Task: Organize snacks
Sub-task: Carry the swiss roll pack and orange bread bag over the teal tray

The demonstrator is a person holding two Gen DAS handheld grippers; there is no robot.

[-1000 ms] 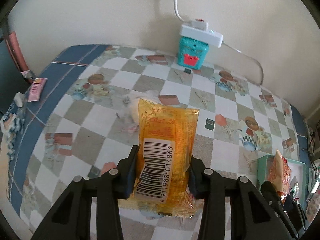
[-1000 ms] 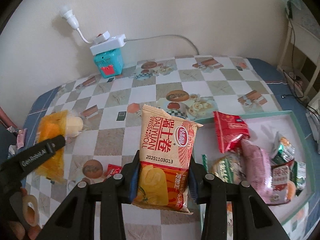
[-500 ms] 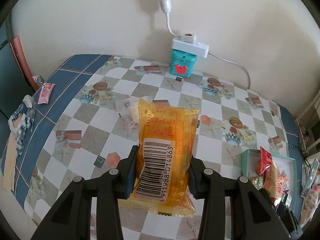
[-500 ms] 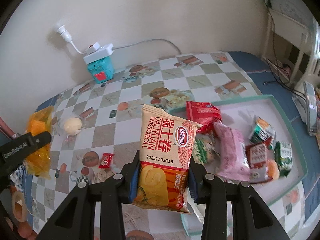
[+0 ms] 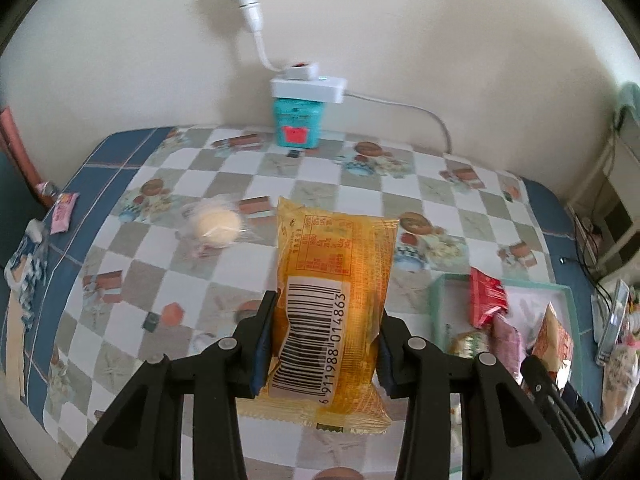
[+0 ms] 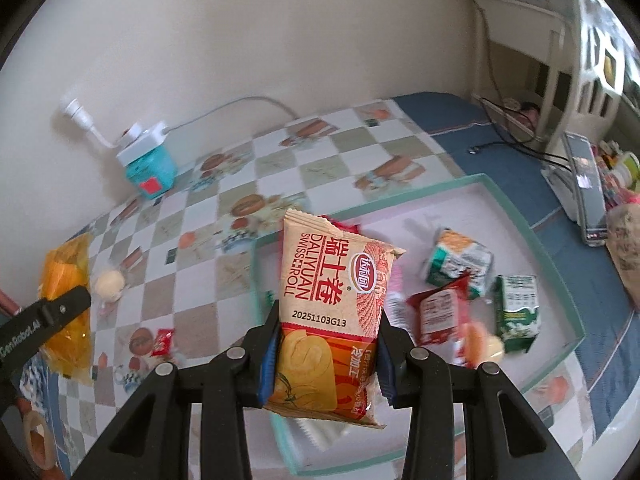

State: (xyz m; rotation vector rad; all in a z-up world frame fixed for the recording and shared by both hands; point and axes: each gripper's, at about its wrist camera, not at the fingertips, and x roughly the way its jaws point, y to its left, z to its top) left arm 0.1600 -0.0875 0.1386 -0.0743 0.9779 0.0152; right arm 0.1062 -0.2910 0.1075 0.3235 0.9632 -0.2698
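Note:
My left gripper (image 5: 326, 334) is shut on a yellow snack packet (image 5: 334, 280) with a barcode, held above the checked tablecloth. It also shows at the left of the right wrist view (image 6: 66, 276). My right gripper (image 6: 326, 346) is shut on a Swiss roll packet (image 6: 332, 304), held over the left end of the green-rimmed tray (image 6: 532, 236). The tray holds several snacks, among them a red packet (image 6: 438, 312) and a green carton (image 6: 516, 310). A round pale bun in clear wrap (image 5: 214, 224) and a small red candy (image 6: 162, 342) lie on the table.
A teal box with a white power strip and lamp (image 5: 298, 114) stands at the wall. A pink wrapper (image 5: 64, 212) and other packets lie at the table's left edge. A phone (image 6: 584, 184) and cables lie right of the tray.
Both grippers have risen and moved right with their packets. The right gripper now hangs over the tray's left end. The tray shows larger in the left wrist view.

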